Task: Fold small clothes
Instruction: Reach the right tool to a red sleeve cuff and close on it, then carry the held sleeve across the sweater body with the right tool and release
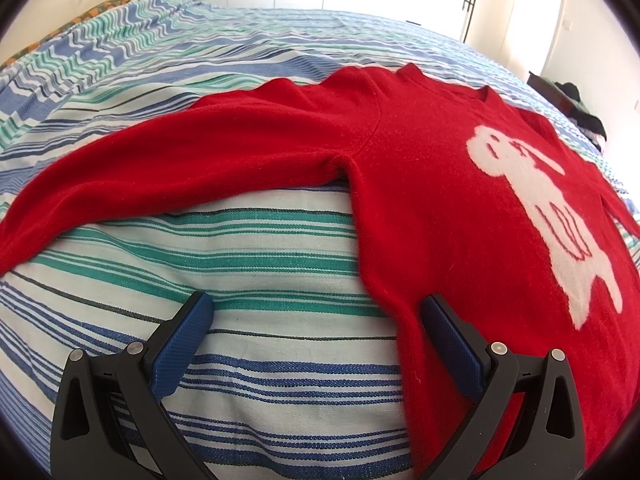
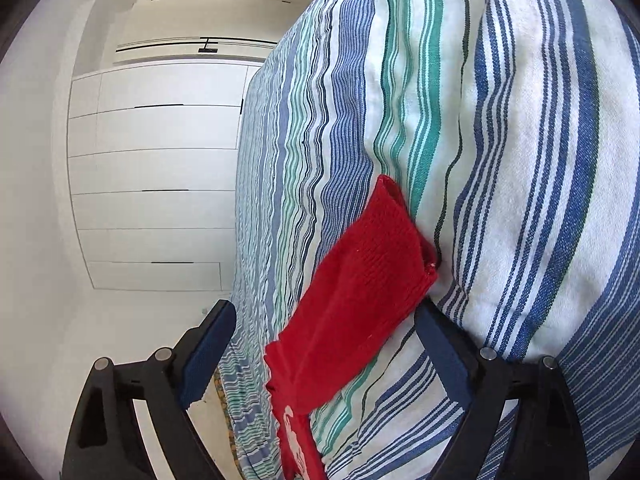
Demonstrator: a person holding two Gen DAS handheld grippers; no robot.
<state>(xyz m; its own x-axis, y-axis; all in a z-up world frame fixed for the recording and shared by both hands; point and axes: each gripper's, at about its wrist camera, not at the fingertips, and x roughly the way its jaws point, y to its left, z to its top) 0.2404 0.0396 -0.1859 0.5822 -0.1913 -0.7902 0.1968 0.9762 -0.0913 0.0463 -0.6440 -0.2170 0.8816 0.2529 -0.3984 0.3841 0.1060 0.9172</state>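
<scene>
Bedspread [image 1: 256,248] under red sweater [image 1: 420,184], folding not yet begun.
Sweater lies face up, flat, its sleeve [image 1: 168,148] stretched out. My left gripper [image 1: 316,320] gapes wide at the side seam; my right gripper [image 2: 324,328], equally wide, straddles the cuff [image 2: 372,264] without gripping. Every fold remains.

Red sleeve cuff [image 2: 372,276] lies on striped bedspread [image 2: 520,160].
</scene>
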